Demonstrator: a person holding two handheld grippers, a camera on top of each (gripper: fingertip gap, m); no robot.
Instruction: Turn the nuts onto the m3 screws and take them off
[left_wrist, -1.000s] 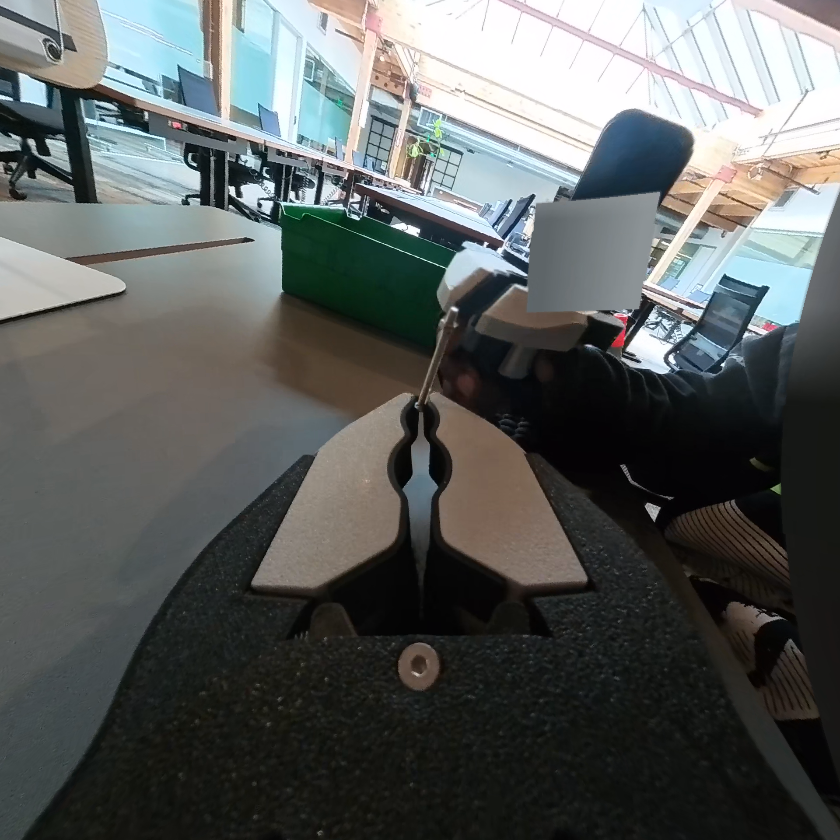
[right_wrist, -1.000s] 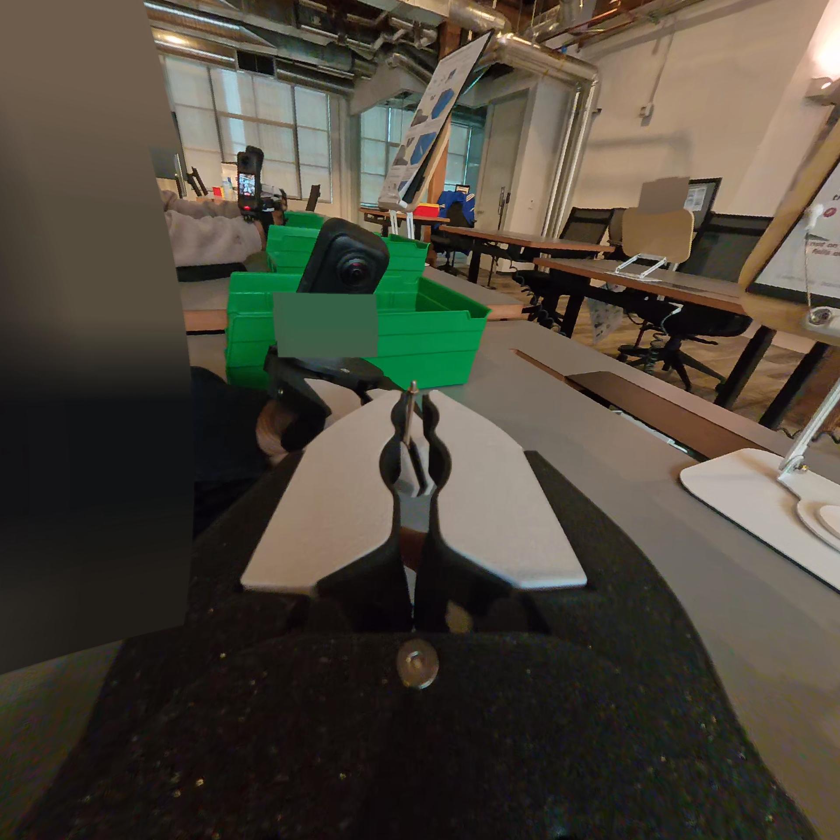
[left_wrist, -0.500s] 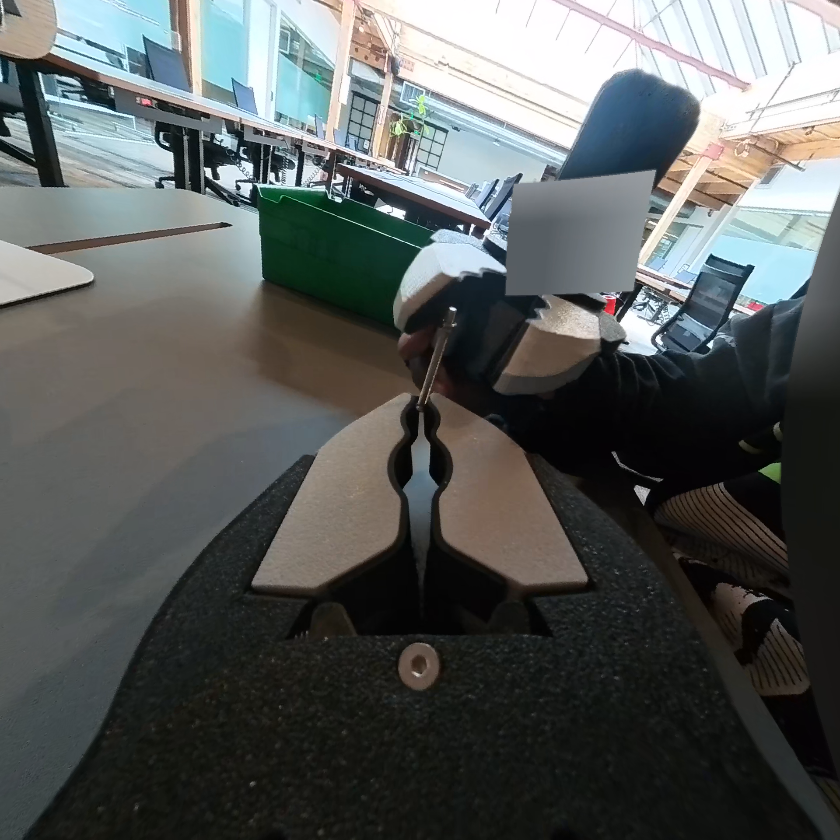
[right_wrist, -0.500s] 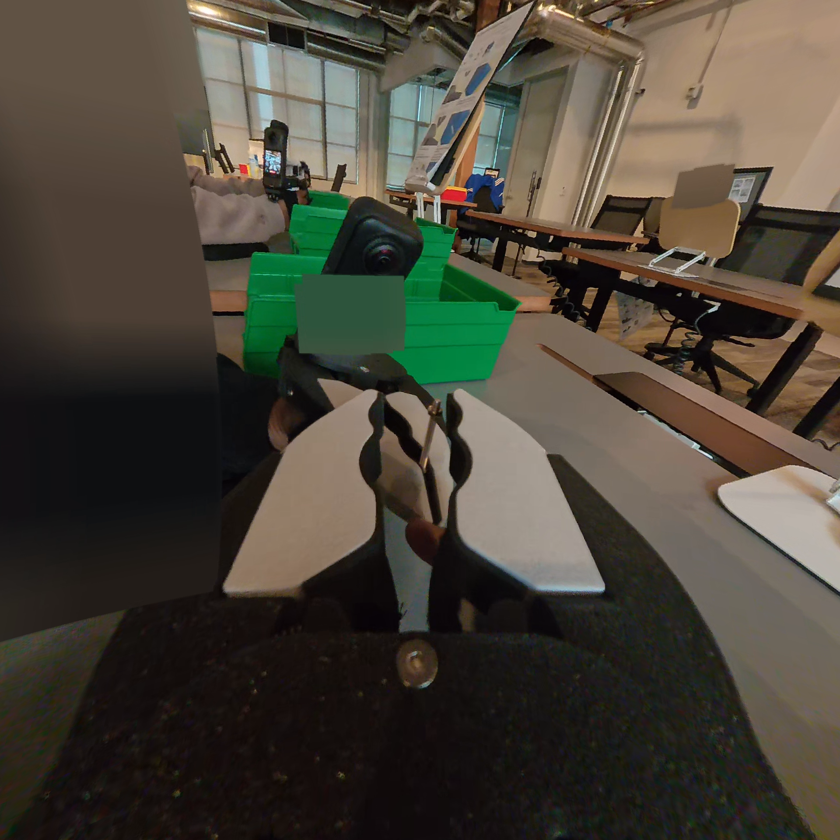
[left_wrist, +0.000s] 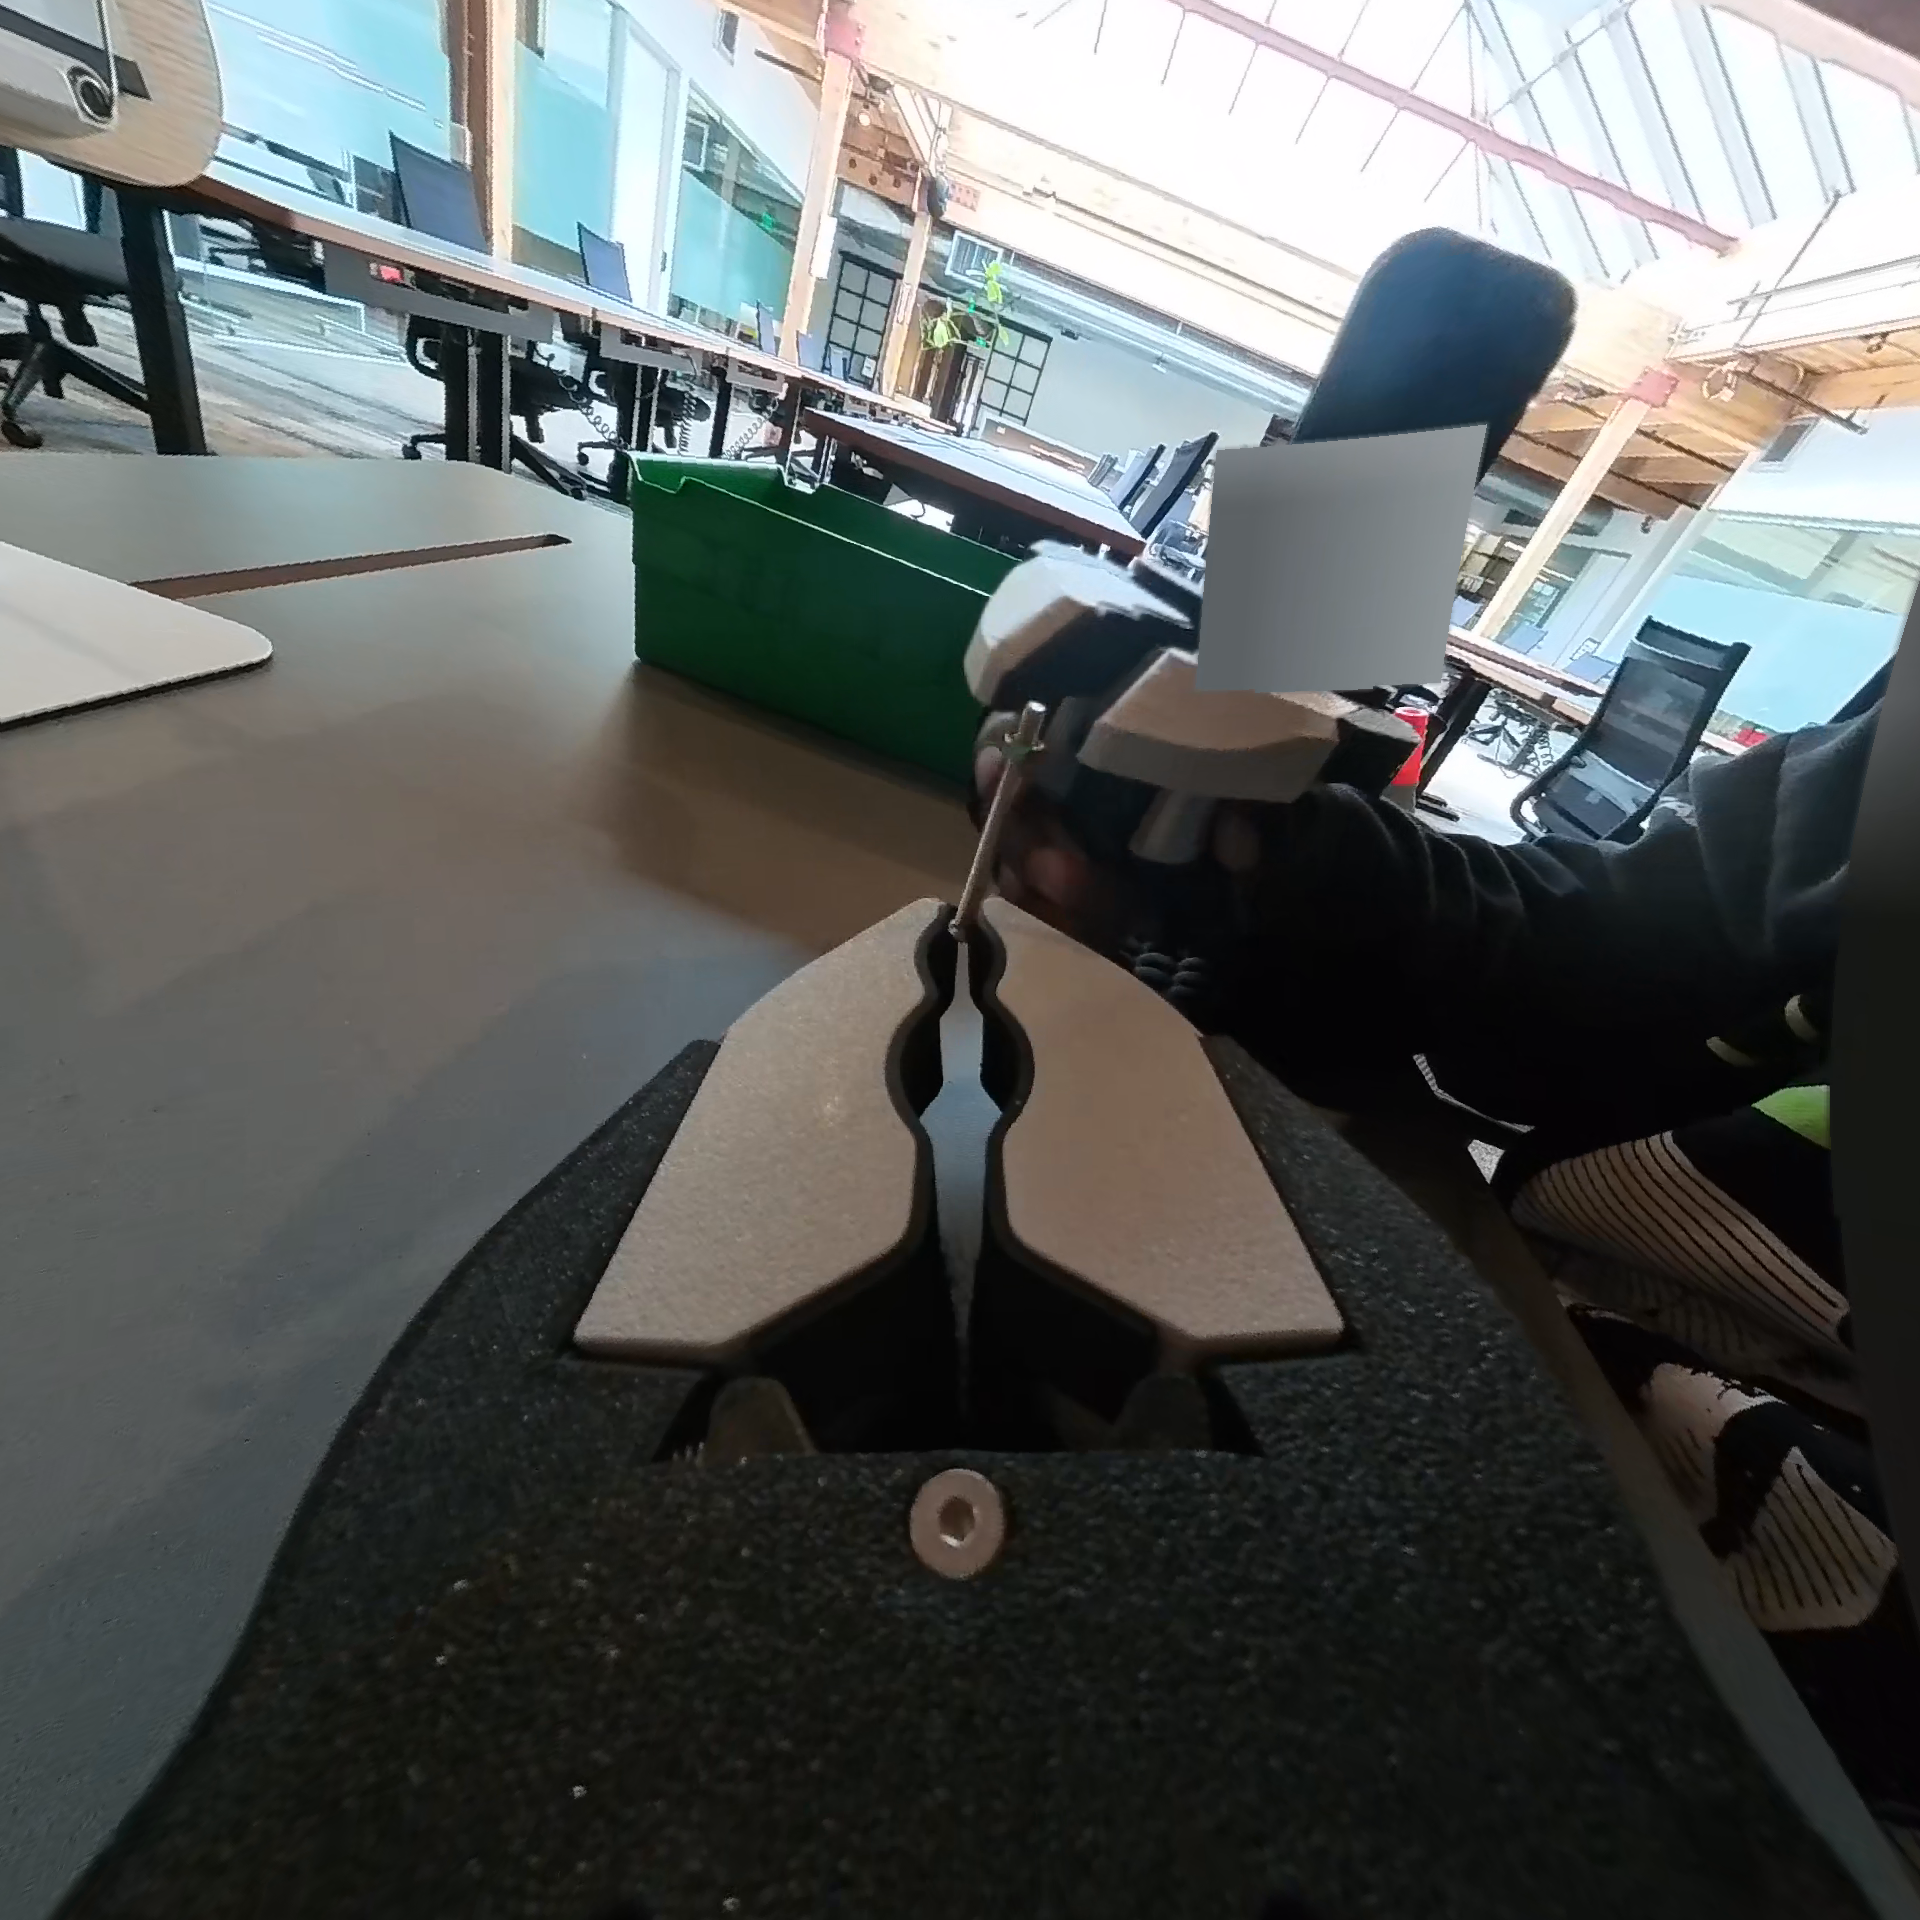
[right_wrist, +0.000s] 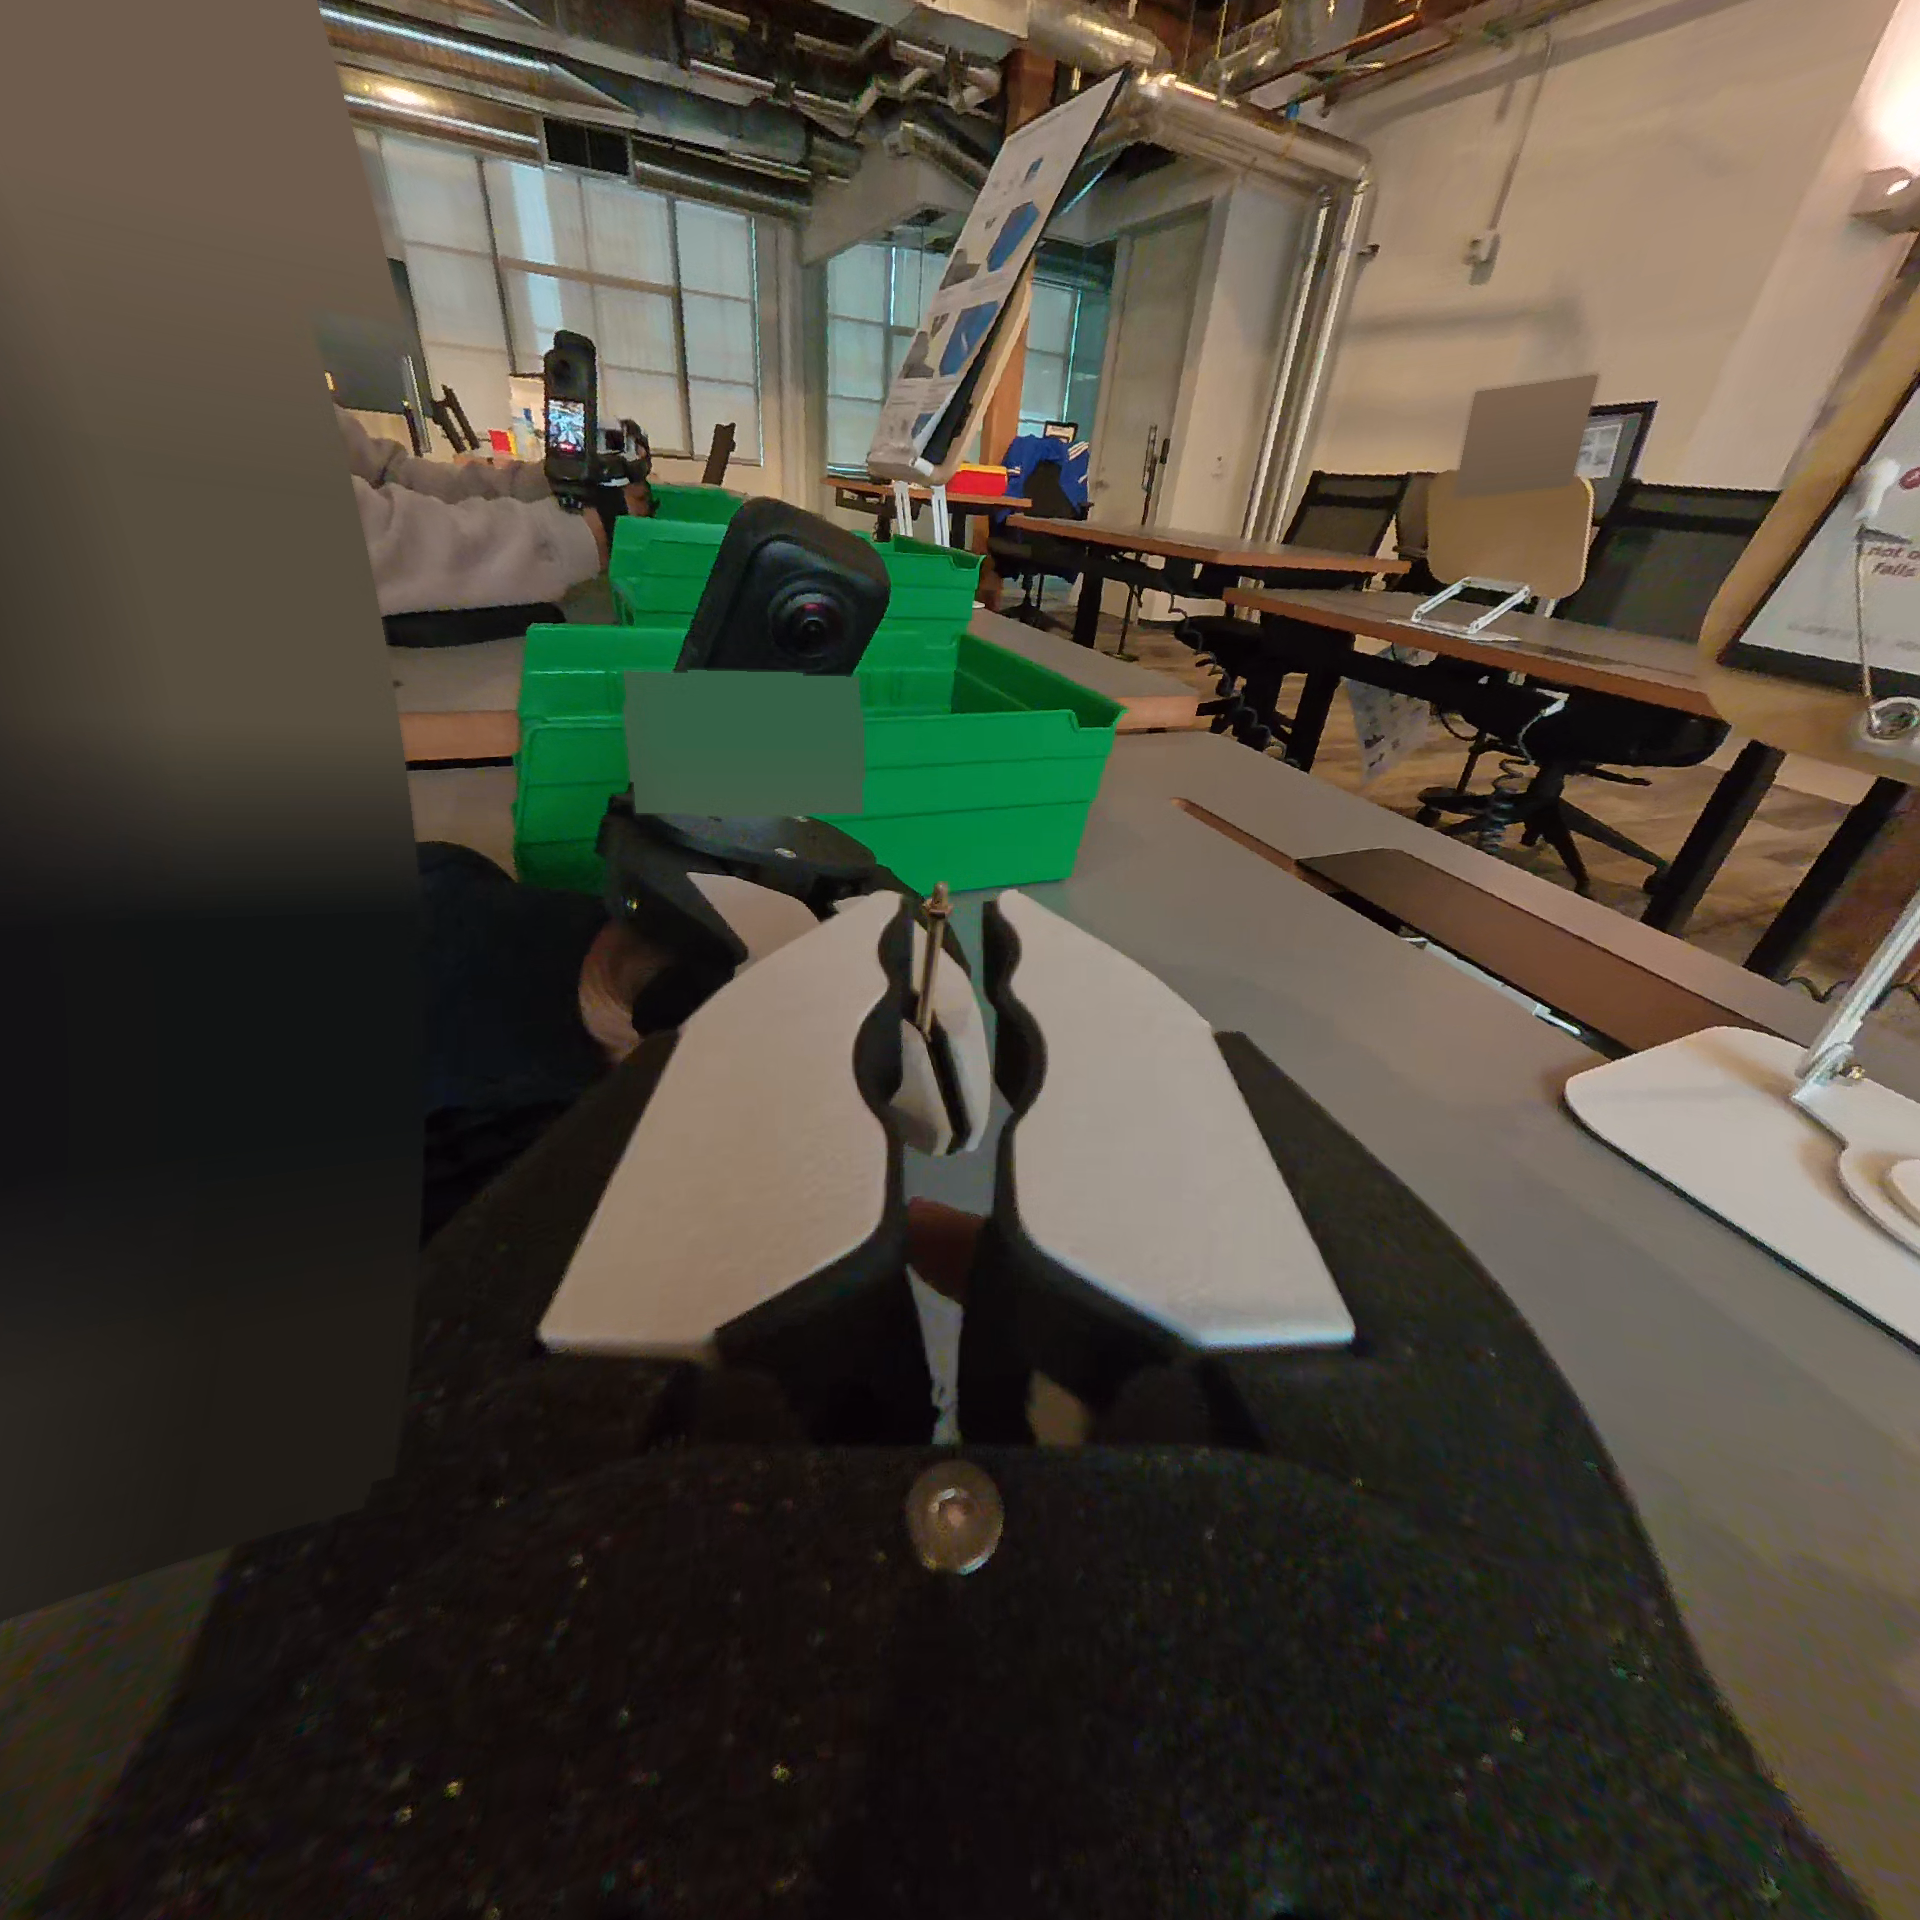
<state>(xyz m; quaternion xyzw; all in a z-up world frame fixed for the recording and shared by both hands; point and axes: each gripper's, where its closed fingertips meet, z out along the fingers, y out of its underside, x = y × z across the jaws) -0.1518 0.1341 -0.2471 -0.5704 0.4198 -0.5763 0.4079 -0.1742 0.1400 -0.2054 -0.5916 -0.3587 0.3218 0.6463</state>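
The left gripper (left_wrist: 961, 925) has its fingers pressed together on the lower end of the m3 screw (left_wrist: 997, 821), which rises tilted above the near part of the grey table (left_wrist: 312, 935). The right gripper (right_wrist: 940, 925) stands spread around the screw's upper end, a gap showing between its fingers (right_wrist: 1081, 997) and the shaft, so nothing is pinched. A green bin (right_wrist: 966, 790) sits towards the table's far edge; a white stand base (right_wrist: 1714, 1122) lies at its right edge. A small nut (left_wrist: 1023, 740) sits just below the screw's tip
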